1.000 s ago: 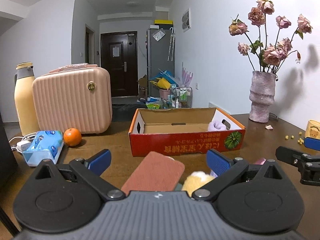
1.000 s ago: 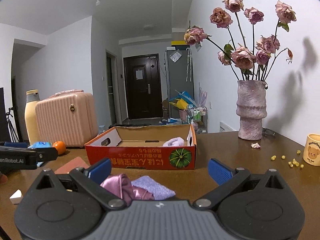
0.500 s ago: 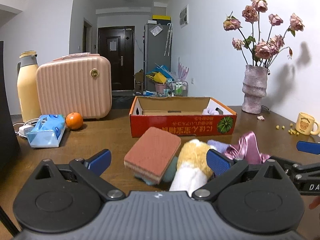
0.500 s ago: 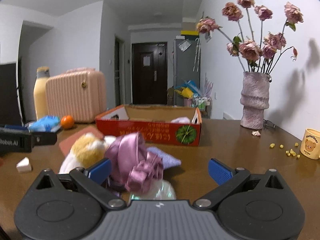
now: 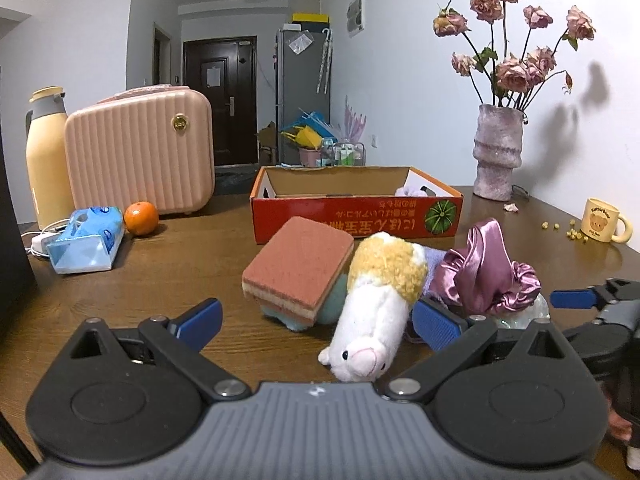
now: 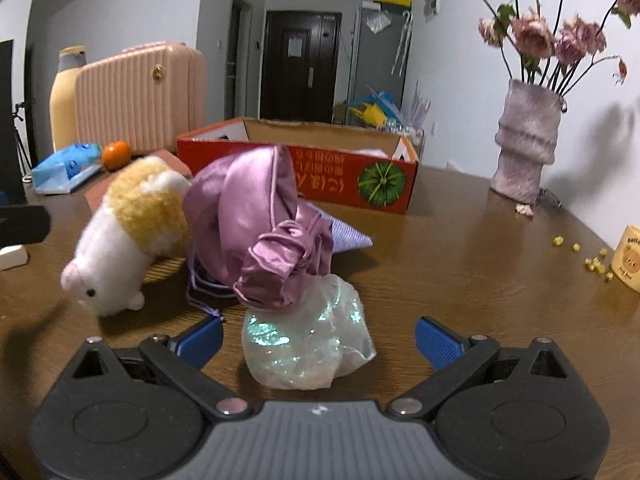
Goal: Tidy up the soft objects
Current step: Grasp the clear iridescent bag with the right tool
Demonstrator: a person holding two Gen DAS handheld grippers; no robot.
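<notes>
Plush toy [image 5: 378, 300], sponge [image 5: 298, 270], satin cloth [image 6: 260, 224], clustered nr box [image 5: 356, 210]

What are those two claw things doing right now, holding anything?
Left gripper: open, holding nothing; the plush toy lies between its fingers.
Right gripper: open, holding nothing; the iridescent pouch sits between its fingers.

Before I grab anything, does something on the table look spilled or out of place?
Yes: small yellow kernels lie scattered loose on the table beside the bear mug, and a fallen petal sits by the vase.
</notes>
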